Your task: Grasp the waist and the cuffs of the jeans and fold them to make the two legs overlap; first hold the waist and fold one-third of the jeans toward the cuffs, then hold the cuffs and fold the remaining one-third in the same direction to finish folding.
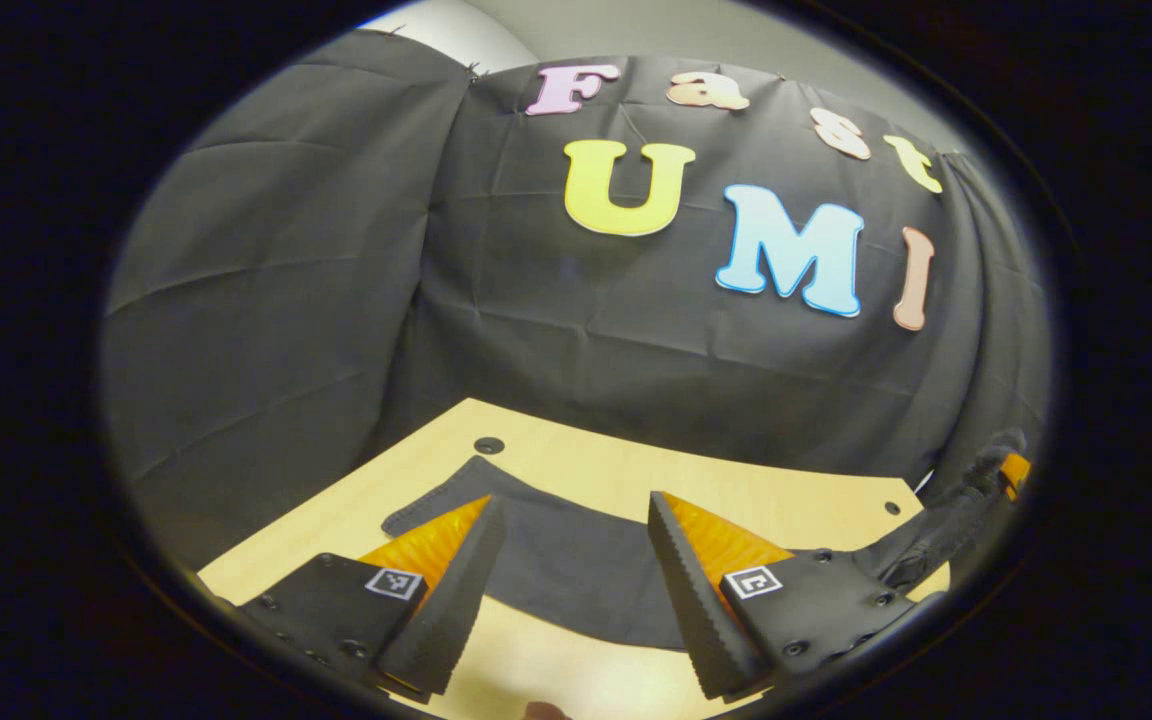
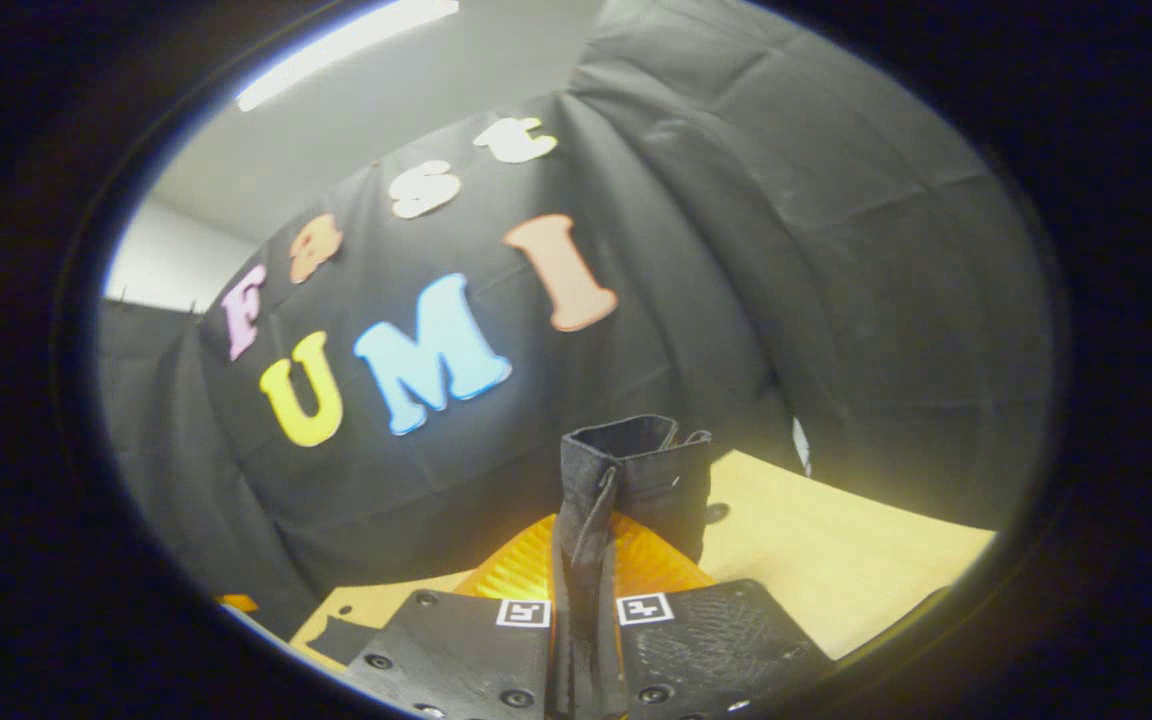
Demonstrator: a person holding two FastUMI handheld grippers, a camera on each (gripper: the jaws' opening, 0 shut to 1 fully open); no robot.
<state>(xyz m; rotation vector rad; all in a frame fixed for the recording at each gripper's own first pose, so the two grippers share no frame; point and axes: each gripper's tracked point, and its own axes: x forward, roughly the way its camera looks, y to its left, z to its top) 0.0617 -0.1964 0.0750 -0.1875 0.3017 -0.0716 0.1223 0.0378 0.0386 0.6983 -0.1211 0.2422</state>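
Both views are moderately lit by soft overhead light. In the right gripper view a long white ceiling strip lamp (image 2: 346,45) glares at the upper left and is blown out to plain white. The pale wooden tabletop (image 1: 576,465) is the brightest surface and shows only faint, soft shadows, while the dark cloth on it loses detail. Fisheye distortion bows straight edges strongly toward the rim, where brightness falls off into vignetting and slight softness; the centre stays reasonably sharp.
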